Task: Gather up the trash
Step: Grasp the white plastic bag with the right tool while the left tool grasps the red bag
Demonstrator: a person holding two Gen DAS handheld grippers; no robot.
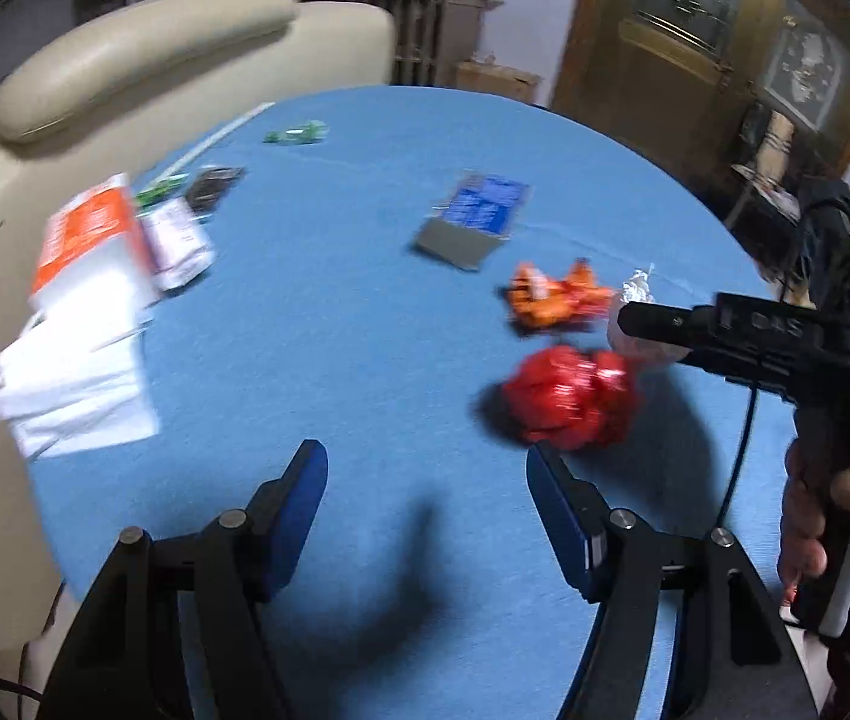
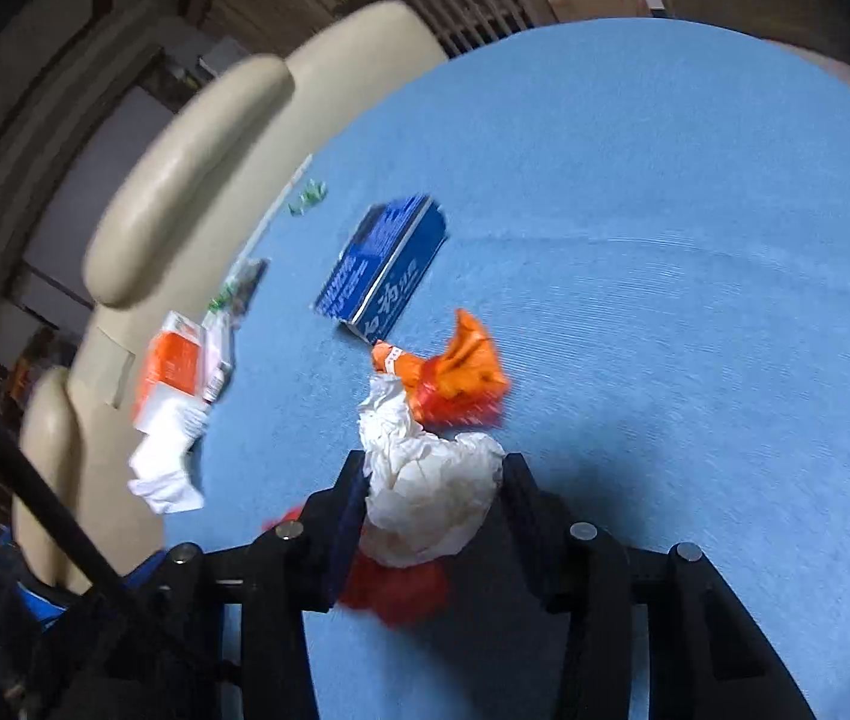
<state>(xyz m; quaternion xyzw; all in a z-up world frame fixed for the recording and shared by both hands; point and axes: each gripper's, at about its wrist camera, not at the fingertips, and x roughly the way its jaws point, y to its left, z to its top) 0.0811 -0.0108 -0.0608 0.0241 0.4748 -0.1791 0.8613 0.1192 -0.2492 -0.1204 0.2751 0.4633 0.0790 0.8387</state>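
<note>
Blue-padded fingers of the left claw (image 1: pixel 427 468) stand apart over bare blue counter (image 1: pixel 365 330), nothing between them. Far to its left, at the counter's edge by the cream chair (image 1: pixel 143 54), lies a heap of white papers (image 1: pixel 74 396) with an orange-and-white packet (image 1: pixel 92 234) and a small pale pouch (image 1: pixel 179 243); beyond those sit a dark wrapper (image 1: pixel 212 186) and a scrap of green wrapper (image 1: pixel 296 133). Ahead and a little right of the left claw lies a blue carton (image 1: pixel 476 213), flattened at one end. Further right come a crumpled orange wrapper (image 1: pixel 557 300) and a red crumpled wrapper (image 1: pixel 569 399), the red one just off the tip of the left claw's right finger. The right claw (image 2: pixel 432 480) is clamped on a wad of white tissue paper (image 2: pixel 431 498), pads pressing both sides, with the red wrapper partly under it and the orange one just ahead. A hand (image 1: pixel 833 516) grips that tool's handle at the far right. No bin or bag is in view, so how much has been collected cannot be told; judging by the litter spread about, most of the clearing looks undone, with the tissue the piece in hand.
</note>
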